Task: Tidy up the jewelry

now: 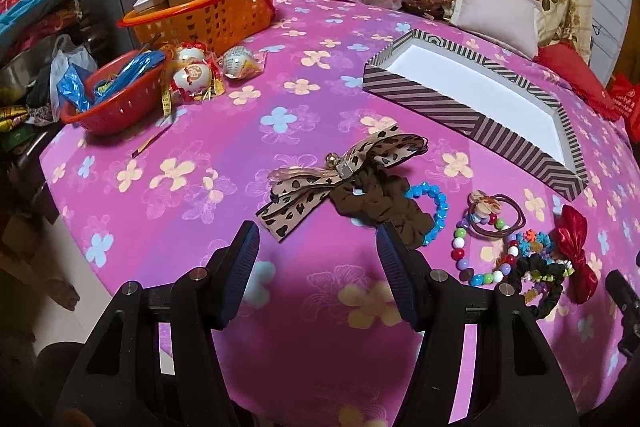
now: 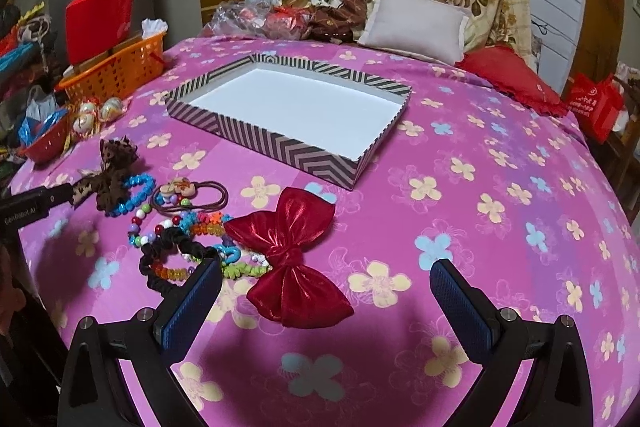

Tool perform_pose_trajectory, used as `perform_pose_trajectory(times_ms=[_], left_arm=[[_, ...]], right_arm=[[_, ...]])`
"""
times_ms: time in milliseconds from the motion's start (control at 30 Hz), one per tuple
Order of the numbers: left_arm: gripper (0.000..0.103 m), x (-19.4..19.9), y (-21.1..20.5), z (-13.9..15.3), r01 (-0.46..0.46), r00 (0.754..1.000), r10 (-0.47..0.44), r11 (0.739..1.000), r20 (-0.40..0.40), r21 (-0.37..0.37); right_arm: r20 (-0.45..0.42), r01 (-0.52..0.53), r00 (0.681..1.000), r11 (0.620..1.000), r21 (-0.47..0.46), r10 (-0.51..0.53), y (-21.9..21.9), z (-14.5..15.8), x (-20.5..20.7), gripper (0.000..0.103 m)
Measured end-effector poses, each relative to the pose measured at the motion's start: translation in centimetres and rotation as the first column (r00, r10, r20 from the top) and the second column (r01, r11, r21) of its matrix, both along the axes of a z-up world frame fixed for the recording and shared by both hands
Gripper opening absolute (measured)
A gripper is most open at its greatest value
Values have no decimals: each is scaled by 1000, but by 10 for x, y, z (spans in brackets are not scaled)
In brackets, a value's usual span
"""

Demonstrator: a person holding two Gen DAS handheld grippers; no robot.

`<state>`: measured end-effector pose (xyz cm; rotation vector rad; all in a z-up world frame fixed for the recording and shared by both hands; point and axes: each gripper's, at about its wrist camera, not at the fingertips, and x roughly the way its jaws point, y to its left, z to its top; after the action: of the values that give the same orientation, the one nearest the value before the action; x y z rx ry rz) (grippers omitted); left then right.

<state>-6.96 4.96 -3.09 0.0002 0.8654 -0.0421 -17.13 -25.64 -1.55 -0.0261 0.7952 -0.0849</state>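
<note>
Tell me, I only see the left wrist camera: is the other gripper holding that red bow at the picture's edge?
Observer: No. The right gripper is open; the red bow lies loose on the cloth between its fingers.
Operator: Is the striped box empty all the way across?
Observer: Yes. The striped box shows its whole white floor, and nothing lies in it.
Operator: Any more jewelry past the bow?
Observer: None. The bracelets and the rest all lie left of the bow.

The left hand-held gripper (image 1: 316, 251) hovers with its jaws spread wide and nothing between them. Just ahead lies a leopard-print bow (image 1: 340, 171) touching a brown scrunchie (image 1: 384, 203). Ahead to its right sits the striped box (image 1: 472, 123); beaded bracelets (image 1: 480, 259) lie rightward.
</note>
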Motion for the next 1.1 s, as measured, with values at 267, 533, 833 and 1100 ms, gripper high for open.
perform_pose_trajectory(times_ms=[267, 533, 833, 1100], left_arm=[[61, 1, 0, -4, 1, 1000, -1, 1000, -16, 6], [61, 2, -2, -5, -2, 1000, 2, 1000, -21, 5], [61, -1, -6, -4, -2, 1000, 2, 1000, -7, 26], [61, -4, -11, -3, 5, 1000, -5, 999, 11, 50]], right_arm=[[-6, -10, 1000, 1000, -3, 10, -2, -3, -2, 103], [-10, 0, 1000, 1000, 8, 0, -5, -5, 0, 102], [-15, 12, 1000, 1000, 2, -12, -7, -7, 2, 102], [-26, 22, 999, 1000, 8, -22, -9, -11, 3, 102]])
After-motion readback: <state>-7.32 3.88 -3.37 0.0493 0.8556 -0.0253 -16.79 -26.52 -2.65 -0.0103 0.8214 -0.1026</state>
